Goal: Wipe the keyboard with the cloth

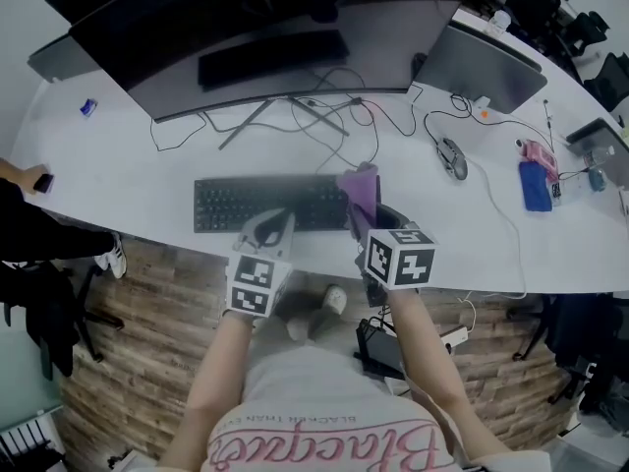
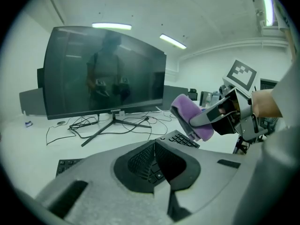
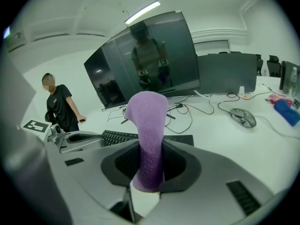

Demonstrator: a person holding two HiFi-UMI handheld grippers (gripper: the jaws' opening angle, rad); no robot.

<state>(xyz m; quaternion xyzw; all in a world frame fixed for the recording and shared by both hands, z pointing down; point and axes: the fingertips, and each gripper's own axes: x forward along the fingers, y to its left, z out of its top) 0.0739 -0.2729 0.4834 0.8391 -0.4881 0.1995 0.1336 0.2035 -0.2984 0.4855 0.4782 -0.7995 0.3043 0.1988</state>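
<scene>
Cloth (image 3: 146, 125), purple, stands clamped in my right tongs (image 1: 366, 226) at the keyboard (image 1: 265, 203) edge. My left tongs (image 2: 154, 146) are closed, empty.

White curved worktop (image 1: 177, 180). Black keyboard (image 1: 265, 203) lies flat near its 6 o'clock edge. At 12 o'clock from the keyboard, a wide curved monitor (image 1: 265, 57) on a splayed stand (image 1: 280, 114), with loose black cables (image 1: 393, 116) trailing around the stand. Second monitor (image 1: 486, 67) at 1 o'clock. Corded mouse (image 1: 452, 157) at 2 o'clock. Flat blue item (image 1: 535, 186) at 3 o'clock, pink item (image 1: 539, 153) just beyond it. Small blue item (image 1: 87, 107) at 10 o'clock, well apart.
</scene>
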